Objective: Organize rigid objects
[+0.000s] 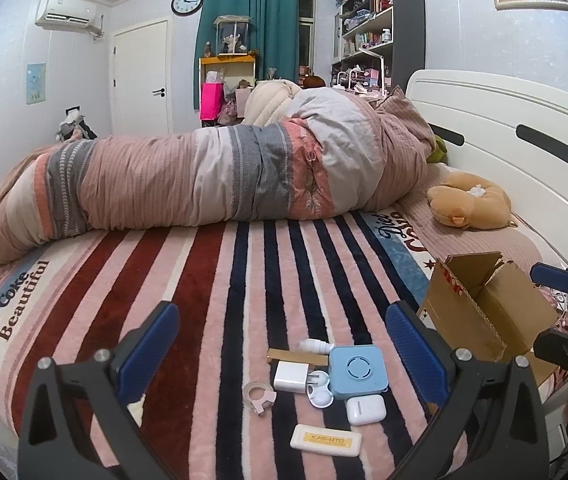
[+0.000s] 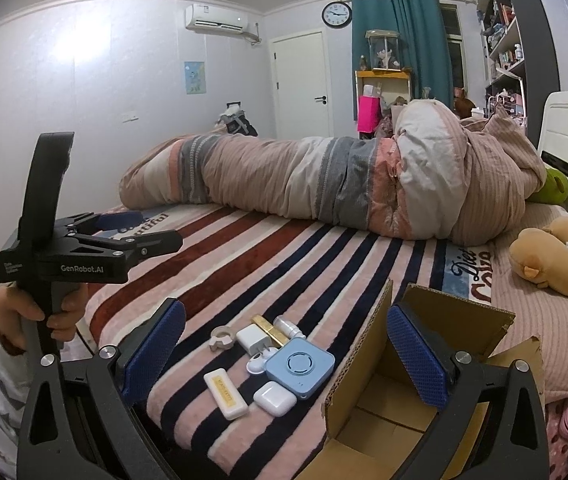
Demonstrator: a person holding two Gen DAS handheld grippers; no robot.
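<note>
on the striped plush blanket (image 1: 212,280) near the bed's front edge i see a tight cluster: a square light-blue plastic speaker (image 1: 358,368), a white charger cube (image 1: 290,376), a white earbud case (image 1: 365,409), a white rectangular eraser (image 1: 326,441), a gold bar (image 1: 298,356), a small white bottle (image 1: 316,346) and a pale tape ring (image 1: 259,394), several touching. my left gripper (image 1: 282,354) and right gripper (image 2: 286,354) both hang with jaws spread wide, holding nothing. the open brown cardboard box (image 2: 364,364) sits just right of the cluster, while the rolled pink-grey duvet (image 1: 204,176) and tan plush toy (image 1: 470,204) lie well behind, leaving bare blanket between.
</note>
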